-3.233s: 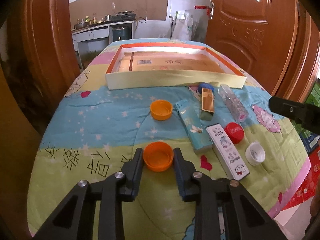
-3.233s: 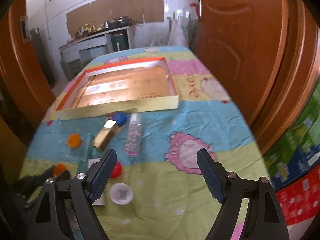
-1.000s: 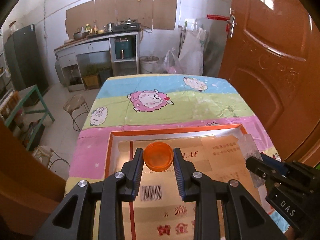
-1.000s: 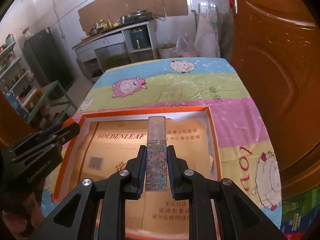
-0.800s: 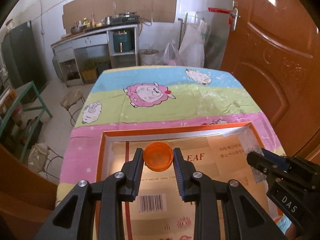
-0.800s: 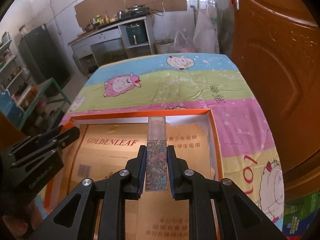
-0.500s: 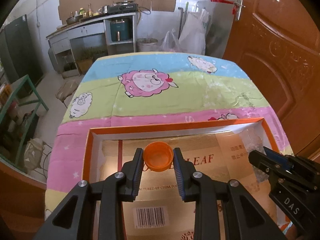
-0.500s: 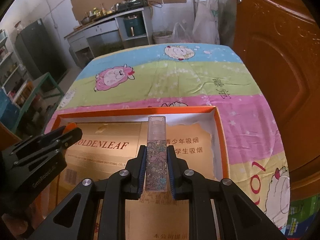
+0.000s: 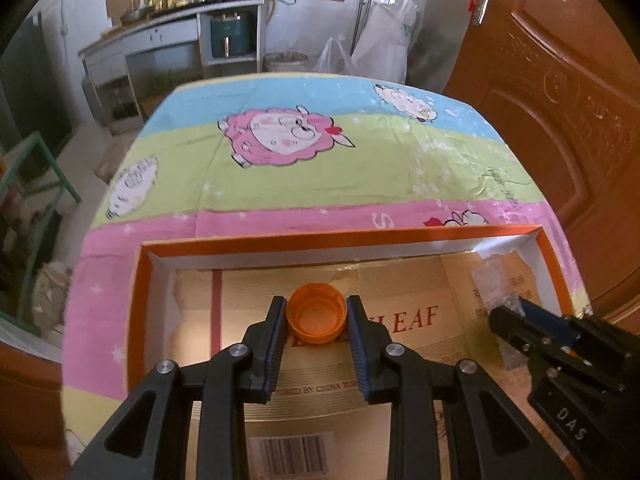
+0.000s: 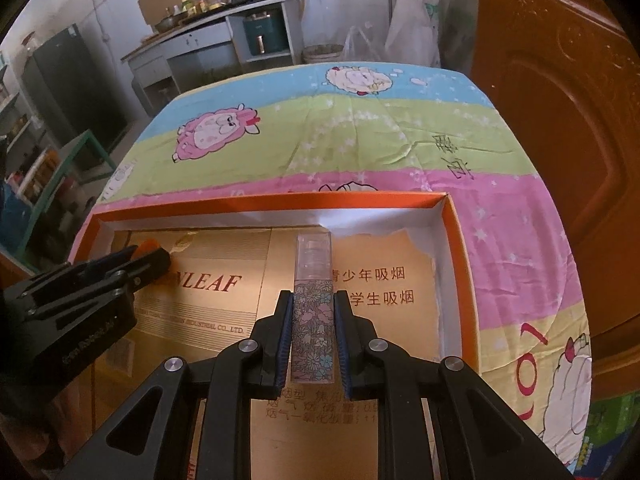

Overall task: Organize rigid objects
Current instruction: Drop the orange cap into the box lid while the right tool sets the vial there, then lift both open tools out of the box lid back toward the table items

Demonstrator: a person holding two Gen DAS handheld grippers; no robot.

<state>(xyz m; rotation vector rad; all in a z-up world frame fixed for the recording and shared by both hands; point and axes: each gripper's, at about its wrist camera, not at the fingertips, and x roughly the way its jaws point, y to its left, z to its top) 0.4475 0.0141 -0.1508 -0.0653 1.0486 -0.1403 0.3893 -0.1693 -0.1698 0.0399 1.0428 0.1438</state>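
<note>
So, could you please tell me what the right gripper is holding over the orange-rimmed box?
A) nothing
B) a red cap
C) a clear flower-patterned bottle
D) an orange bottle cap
C: the right gripper is shut on a clear flower-patterned bottle above the box; the orange cap sits in the left gripper.

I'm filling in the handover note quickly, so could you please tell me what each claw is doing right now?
Left claw: closed on the orange cap, above the box.
Right claw: closed on the floral clear bottle.
</note>
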